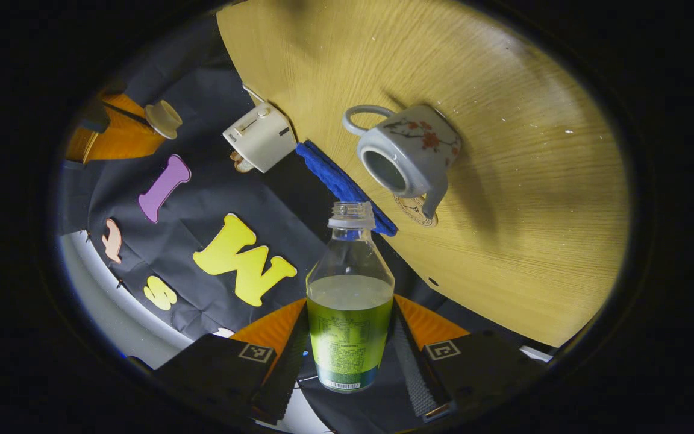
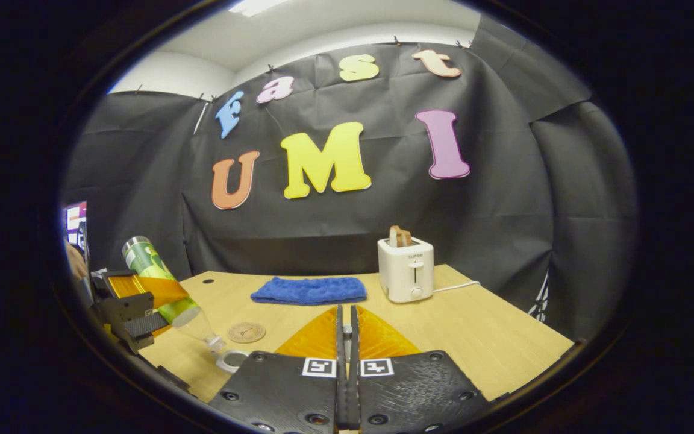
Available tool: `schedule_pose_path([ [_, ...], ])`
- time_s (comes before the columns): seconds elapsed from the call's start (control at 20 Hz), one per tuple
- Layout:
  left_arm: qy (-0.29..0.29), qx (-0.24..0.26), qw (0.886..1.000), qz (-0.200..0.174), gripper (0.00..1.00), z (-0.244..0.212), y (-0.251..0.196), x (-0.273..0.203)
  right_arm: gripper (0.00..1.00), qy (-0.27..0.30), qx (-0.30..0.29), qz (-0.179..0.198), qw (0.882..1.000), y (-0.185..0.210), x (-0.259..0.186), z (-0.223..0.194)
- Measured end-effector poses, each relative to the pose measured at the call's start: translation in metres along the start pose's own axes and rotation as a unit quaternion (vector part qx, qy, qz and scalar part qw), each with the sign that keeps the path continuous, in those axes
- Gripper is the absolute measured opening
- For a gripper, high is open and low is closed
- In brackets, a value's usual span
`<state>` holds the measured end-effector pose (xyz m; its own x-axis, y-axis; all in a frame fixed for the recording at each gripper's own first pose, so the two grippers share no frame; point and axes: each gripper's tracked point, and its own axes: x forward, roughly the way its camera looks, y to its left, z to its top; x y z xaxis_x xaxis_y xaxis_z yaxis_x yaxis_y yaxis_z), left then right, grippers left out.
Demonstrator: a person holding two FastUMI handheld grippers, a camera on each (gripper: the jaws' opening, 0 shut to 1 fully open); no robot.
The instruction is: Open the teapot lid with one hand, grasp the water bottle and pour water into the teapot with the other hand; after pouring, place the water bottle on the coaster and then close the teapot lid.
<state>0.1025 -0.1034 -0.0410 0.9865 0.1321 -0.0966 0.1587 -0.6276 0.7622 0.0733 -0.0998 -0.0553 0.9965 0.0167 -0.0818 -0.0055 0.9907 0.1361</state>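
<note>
Bottle clamped by left fingers, tilted teapotward.

Left gripper view tilted above the table; right gripper view level, low; shared toaster, blue cloth.

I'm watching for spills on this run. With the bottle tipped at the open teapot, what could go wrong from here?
1. The uncapped water bottle in the left tongs tilts toward the small opening of the teapot; the stream may miss onto the table.
2. The spout points at the coaster, so overfilling could wet it.
3. The right tongs hold the lid by a thin pinch; it might slip.
</note>
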Motion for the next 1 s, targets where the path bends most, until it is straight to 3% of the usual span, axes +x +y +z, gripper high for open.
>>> schedule_pose_path([
  [0.5, 0.0, -0.003, 1.0, -0.008, 0.76, -0.003, 0.0, 0.004, 0.0, -0.017, 0.004, -0.009, 1.0, -0.008, -0.003, 0.01],
  [0.75, -0.003, -0.033, 0.999, 0.001, 0.76, -0.012, 0.004, 0.006, 0.0, -0.013, 0.01, -0.024, 1.0, -0.027, -0.003, 0.01],
  [0.85, -0.019, -0.067, 0.997, 0.013, 0.76, -0.012, 0.009, 0.008, 0.0, -0.014, 0.018, -0.03, 0.999, -0.034, -0.003, 0.012],
  [1.0, -0.047, -0.198, 0.979, -0.006, 0.76, -0.016, 0.0, 0.011, 0.0, -0.016, 0.02, -0.037, 0.999, -0.041, -0.003, 0.013],
])
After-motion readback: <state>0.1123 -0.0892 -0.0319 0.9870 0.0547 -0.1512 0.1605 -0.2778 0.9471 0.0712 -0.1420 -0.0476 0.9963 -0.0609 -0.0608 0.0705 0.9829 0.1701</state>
